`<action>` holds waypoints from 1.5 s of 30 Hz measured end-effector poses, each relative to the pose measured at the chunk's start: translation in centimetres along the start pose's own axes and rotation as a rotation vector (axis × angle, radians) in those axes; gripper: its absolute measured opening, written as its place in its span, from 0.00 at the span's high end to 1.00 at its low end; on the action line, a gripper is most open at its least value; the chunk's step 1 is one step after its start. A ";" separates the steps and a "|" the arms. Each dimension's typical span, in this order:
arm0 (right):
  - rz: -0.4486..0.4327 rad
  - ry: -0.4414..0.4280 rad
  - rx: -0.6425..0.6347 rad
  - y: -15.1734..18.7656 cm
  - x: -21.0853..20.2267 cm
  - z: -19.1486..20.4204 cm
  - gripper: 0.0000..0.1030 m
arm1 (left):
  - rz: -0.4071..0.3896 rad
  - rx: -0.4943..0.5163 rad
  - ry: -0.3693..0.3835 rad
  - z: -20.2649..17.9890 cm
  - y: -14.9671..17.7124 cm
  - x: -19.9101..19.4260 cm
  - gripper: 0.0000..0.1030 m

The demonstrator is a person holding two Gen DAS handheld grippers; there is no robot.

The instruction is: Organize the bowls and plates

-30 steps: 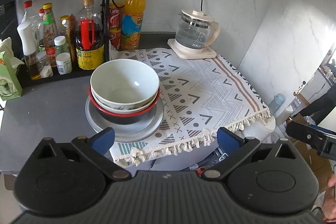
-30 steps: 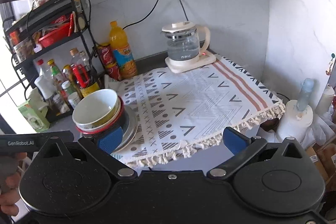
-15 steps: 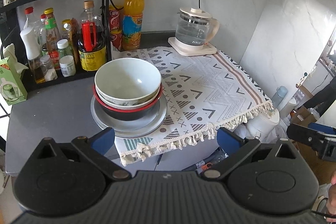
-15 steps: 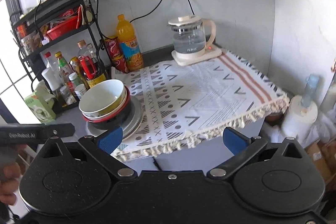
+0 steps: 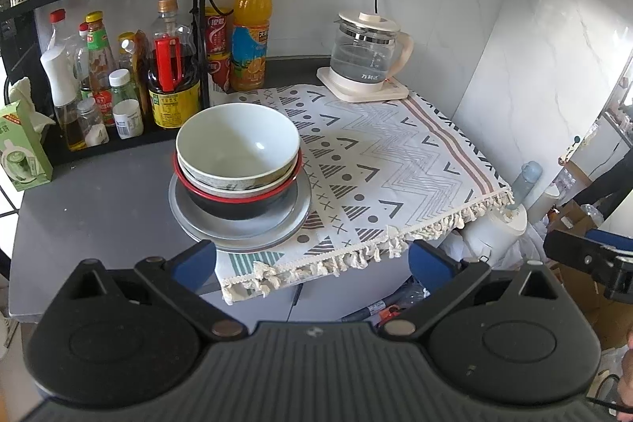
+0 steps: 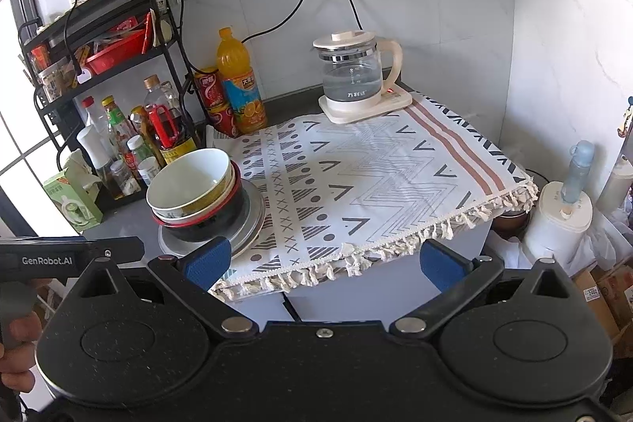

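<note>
Both my grippers, left (image 5: 312, 265) and right (image 6: 324, 262), jaws wide apart, short of the stacked bowls (image 5: 237, 149) on my plate (image 5: 241, 228).

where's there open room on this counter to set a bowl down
The patterned cloth is bare from the stacked bowls across to its fringed edge, up to the kettle. The grey counter left of the plate is also free. Bottles crowd the rack behind.
</note>
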State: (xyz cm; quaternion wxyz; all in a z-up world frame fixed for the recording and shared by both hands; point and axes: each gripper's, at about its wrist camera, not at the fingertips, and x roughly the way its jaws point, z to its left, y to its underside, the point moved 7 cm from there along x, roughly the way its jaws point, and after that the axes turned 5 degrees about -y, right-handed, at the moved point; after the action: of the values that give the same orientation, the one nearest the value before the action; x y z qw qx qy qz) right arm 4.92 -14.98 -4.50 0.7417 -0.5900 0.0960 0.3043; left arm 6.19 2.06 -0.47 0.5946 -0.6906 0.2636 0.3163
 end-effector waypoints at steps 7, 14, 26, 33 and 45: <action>0.011 0.009 -0.004 0.2 0.3 -0.3 0.00 | -0.001 0.011 0.005 -0.5 -0.1 0.0 0.01; 0.010 0.007 -0.004 0.1 0.4 -0.3 0.00 | 0.004 0.014 0.008 -0.5 -0.2 0.1 0.01; 0.008 0.013 -0.019 0.1 0.6 0.0 0.00 | 0.014 0.022 0.009 -0.5 0.0 0.3 0.01; 0.008 0.012 -0.019 0.1 0.5 0.1 0.00 | 0.017 0.025 0.017 -0.4 0.2 0.2 0.01; 0.007 0.010 -0.027 0.7 -0.2 0.7 0.00 | 0.016 0.023 0.017 -0.4 0.4 0.0 0.01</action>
State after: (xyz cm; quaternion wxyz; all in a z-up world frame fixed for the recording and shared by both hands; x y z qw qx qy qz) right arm 4.21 -14.30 -4.82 0.7322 -0.6009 0.0977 0.3053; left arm 5.97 1.60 -0.66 0.5978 -0.6840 0.2778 0.3123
